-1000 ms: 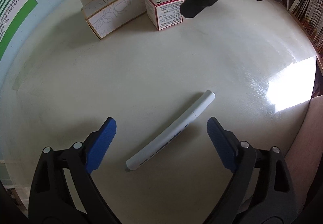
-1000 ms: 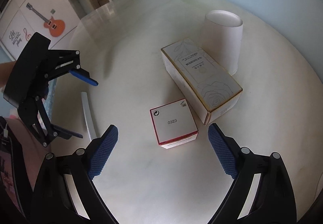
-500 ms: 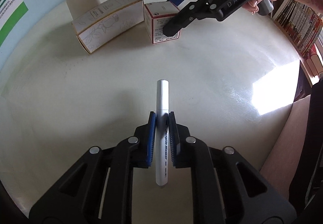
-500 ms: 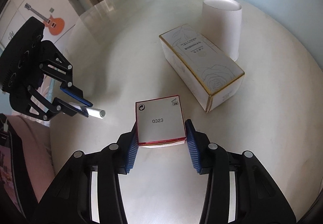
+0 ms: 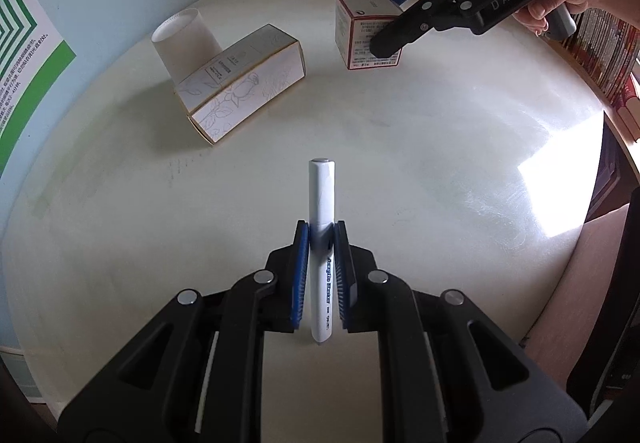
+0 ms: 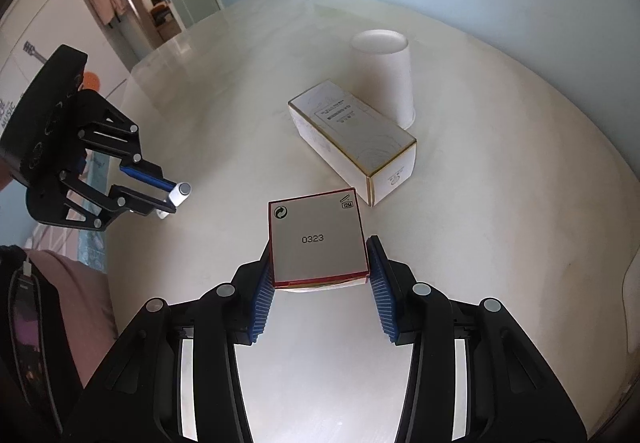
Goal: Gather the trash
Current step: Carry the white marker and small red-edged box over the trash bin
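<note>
The left gripper points steeply down, clamping a white marker (cap forward) above the table. The right gripper tilts downward, gripping a red-edged box near the long carton.

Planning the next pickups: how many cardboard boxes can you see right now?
2. The small red-edged box is clamped in the right gripper; the long white box lies on the table beside the paper cup.

boxes 2 | cup 1 | marker 1 | tongs 2
</note>
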The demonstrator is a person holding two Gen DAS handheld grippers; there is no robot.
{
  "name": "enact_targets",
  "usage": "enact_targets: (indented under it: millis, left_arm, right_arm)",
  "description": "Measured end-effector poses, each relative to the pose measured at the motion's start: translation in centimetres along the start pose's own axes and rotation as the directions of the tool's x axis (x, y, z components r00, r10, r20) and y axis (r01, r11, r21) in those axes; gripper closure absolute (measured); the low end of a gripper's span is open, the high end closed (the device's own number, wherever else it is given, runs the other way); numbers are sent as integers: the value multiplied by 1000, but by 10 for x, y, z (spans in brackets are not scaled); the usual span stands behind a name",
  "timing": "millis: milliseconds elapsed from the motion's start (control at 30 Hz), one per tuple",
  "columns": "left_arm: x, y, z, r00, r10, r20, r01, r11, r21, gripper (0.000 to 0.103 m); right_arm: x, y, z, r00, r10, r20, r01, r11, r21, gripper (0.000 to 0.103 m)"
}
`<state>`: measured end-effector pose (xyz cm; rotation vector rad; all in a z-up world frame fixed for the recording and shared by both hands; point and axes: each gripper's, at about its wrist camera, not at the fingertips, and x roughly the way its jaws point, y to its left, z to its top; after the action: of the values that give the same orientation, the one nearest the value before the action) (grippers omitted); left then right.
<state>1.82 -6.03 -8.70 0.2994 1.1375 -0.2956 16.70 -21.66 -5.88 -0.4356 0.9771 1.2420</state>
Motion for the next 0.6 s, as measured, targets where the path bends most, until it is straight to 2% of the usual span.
enact_targets:
  millis: [100,200,300,600]
  left_arm:
    - [-1,-12,6,1000,28,-4,-28,999,29,92]
    - [-1,-16,5,1000,23,-2,-23,998,56,92]
    - [-12,-29,-1,1000,-2,10,1,996,93,92]
    - [-8,-56,24,997,-80,24,73,975,208,92]
  right_arm:
    - [-5,-1,-6,1000,-12,5,12,1000,18,58]
    - [-8,2,-12,1000,-26,12,25,999,36,58]
    - [-13,3,-18,999,-42,24,41,997,61,59]
    - [-42,0,-56,989,-134,58,120,973,199,59]
